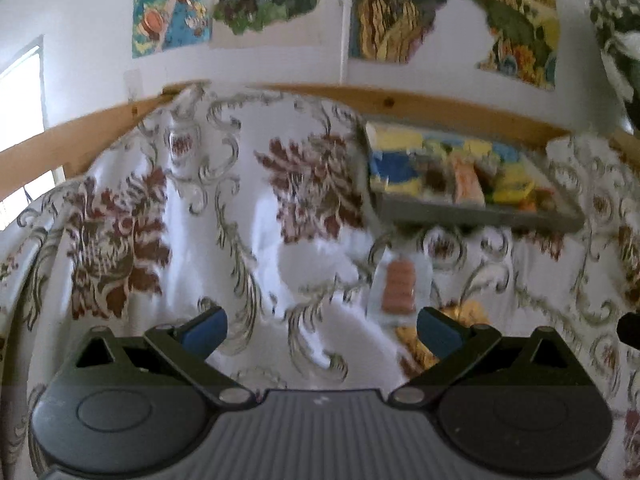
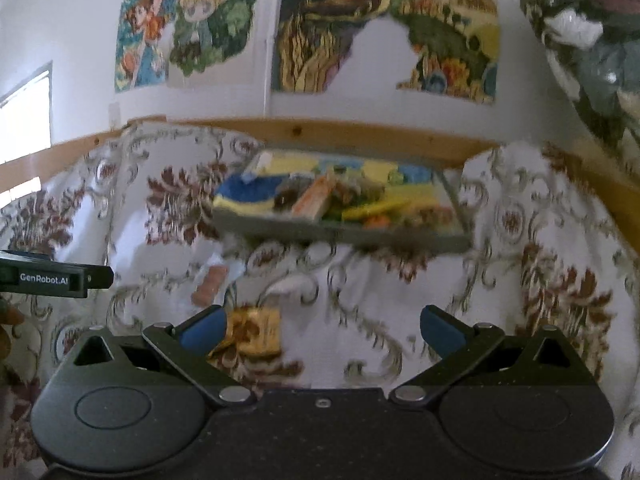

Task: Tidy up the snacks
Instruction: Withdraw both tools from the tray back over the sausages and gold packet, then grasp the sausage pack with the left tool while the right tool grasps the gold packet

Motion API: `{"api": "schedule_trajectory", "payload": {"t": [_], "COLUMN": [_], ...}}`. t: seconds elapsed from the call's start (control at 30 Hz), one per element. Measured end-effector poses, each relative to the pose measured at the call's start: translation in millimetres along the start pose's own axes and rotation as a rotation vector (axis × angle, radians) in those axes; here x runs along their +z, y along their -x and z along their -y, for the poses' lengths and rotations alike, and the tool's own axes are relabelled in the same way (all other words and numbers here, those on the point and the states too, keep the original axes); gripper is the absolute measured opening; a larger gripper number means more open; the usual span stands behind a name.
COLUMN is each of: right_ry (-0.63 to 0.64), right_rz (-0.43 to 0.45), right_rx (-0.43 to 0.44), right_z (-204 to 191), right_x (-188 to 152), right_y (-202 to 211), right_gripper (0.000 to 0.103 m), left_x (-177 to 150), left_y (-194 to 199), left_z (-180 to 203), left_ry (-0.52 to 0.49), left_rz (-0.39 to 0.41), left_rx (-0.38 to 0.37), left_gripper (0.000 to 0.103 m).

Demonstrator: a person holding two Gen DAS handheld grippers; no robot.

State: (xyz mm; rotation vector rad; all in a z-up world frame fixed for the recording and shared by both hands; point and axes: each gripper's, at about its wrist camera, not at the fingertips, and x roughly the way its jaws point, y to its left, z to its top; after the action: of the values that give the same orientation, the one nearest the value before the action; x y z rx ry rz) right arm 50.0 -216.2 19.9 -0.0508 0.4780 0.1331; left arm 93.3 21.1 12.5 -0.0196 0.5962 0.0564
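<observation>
A grey tray (image 1: 476,216) (image 2: 340,236) filled with several colourful snack packs lies at the back of a floral tablecloth. In front of it lies a clear packet with orange-pink biscuits (image 1: 398,286) (image 2: 210,280), and closer still a gold-wrapped snack (image 1: 466,316) (image 2: 252,332). My left gripper (image 1: 322,332) hovers open and empty, left of both loose snacks. My right gripper (image 2: 320,332) is also open and empty, with the gold snack just beside its left finger (image 2: 202,330). The left gripper's side (image 2: 56,278) shows at the left edge of the right wrist view.
The white cloth with red-brown flowers (image 1: 120,240) is wrinkled and covers the whole surface. A wooden rail (image 1: 400,104) runs behind it under a white wall with painted posters (image 2: 332,28). A window (image 1: 20,92) is at the left.
</observation>
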Motion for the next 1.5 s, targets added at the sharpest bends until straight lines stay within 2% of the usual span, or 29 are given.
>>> {"api": "schedule_trajectory", "payload": {"t": [0.3, 0.47, 0.9, 1.27, 1.5], "right_ry": [-0.032, -0.042, -0.018, 0.006, 0.066], "right_rz": [-0.108, -0.142, -0.194, -0.198, -0.183], "right_rx": [-0.005, -0.010, 0.009, 0.038, 0.084], "right_z": [-5.6, -4.8, -9.1, -10.4, -5.9], "right_x": [-22.9, -28.0, -32.0, -20.9, -9.0], "right_y": [-9.6, -15.6, -32.1, -53.7, -74.3], "right_gripper": [0.102, 0.102, 0.102, 0.102, 0.102], "left_x": [-19.5, -24.5, -25.3, -21.5, -11.8], "left_y": [-10.5, -11.3, -18.0, -26.7, -42.3], "left_z": [5.0, 10.2, 8.2, 5.4, 4.9], "left_ry": [-0.033, -0.066, -0.055, -0.041, -0.051], "left_rz": [-0.104, -0.114, -0.127, -0.105, -0.101], "left_rx": [-0.027, -0.029, -0.039, -0.062, -0.082], "left_gripper": [0.103, 0.103, 0.103, 0.103, 0.103]}}
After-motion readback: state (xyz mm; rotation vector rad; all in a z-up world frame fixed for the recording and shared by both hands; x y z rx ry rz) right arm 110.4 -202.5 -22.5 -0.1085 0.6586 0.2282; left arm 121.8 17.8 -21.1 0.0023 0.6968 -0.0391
